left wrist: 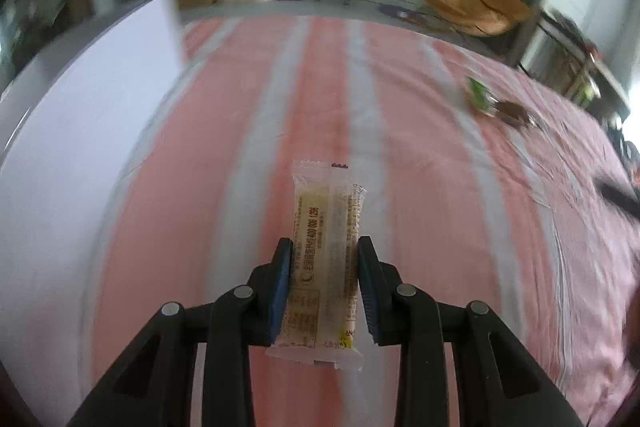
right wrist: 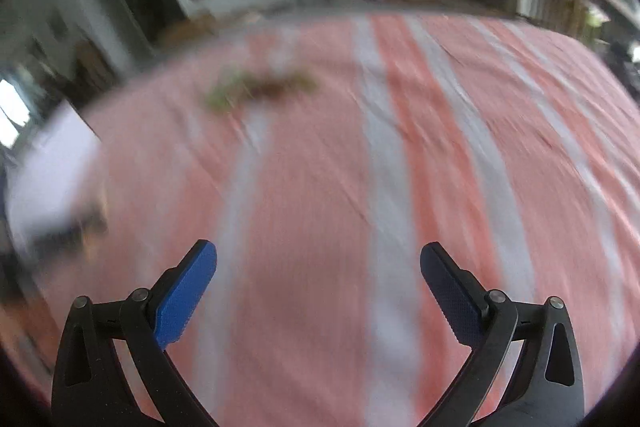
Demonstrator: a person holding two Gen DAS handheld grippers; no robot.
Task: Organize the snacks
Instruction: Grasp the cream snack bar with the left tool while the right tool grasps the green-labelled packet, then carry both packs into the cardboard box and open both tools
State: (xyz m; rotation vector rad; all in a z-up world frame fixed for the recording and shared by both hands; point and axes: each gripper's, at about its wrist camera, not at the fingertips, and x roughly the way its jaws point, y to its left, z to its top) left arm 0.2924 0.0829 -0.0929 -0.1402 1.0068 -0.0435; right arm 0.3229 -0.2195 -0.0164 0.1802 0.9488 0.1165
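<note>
Pale yellow clear-wrapped snack bar is pinched lengthwise at 12 o'clock by the left gripper over pink striped cloth; green-brown snacks lie at 2 o'clock. The right gripper is spread, empty.
</note>
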